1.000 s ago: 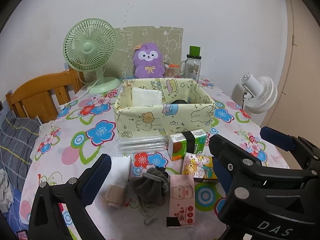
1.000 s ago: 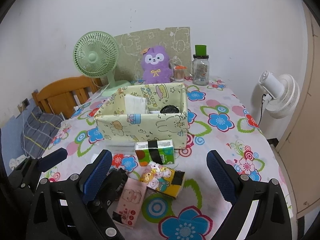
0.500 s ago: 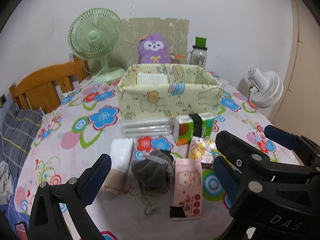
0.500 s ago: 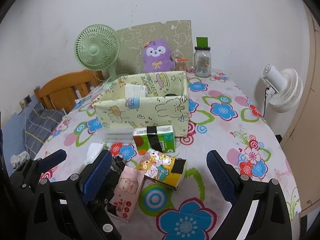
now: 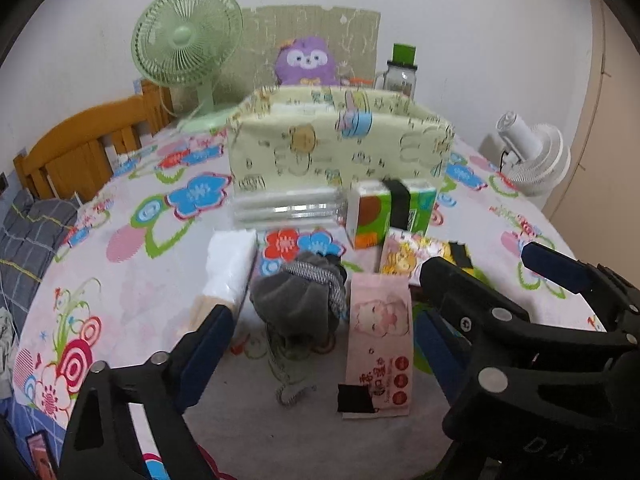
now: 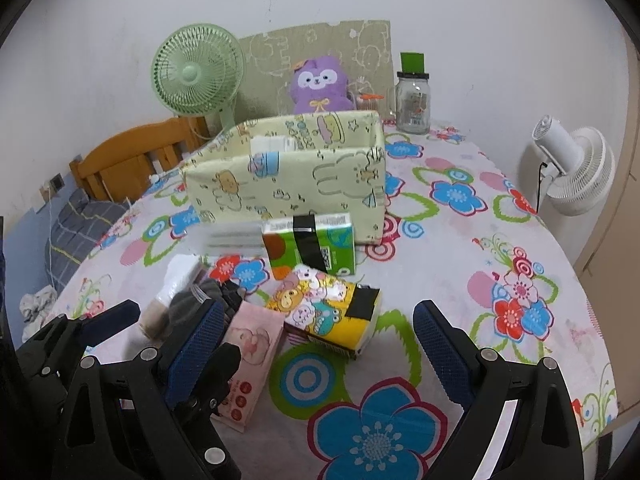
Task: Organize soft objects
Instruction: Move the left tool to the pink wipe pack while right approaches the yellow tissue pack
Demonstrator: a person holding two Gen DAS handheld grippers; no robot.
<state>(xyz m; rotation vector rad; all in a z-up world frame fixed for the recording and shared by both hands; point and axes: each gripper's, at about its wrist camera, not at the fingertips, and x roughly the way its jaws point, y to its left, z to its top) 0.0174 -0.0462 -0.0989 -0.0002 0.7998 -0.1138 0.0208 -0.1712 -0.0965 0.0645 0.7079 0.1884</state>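
Grey pouch [image 5: 298,304] — blurred, box [image 5: 340,148] contents hidden

I read this as a home, likely a bedroom corner. Ahead of the fingers: flowered tablecloth [image 6: 460,248], purple plush toy [image 6: 320,84], green desk fan [image 6: 198,76], cartoon-print fabric box [image 6: 288,176]. Off to their left, a wooden headboard [image 6: 132,156] with grey plaid bedding [image 6: 76,228].

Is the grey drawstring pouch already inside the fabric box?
No: the grey drawstring pouch lies on the tablecloth in front of the fabric box, between the open fingers of the left gripper.
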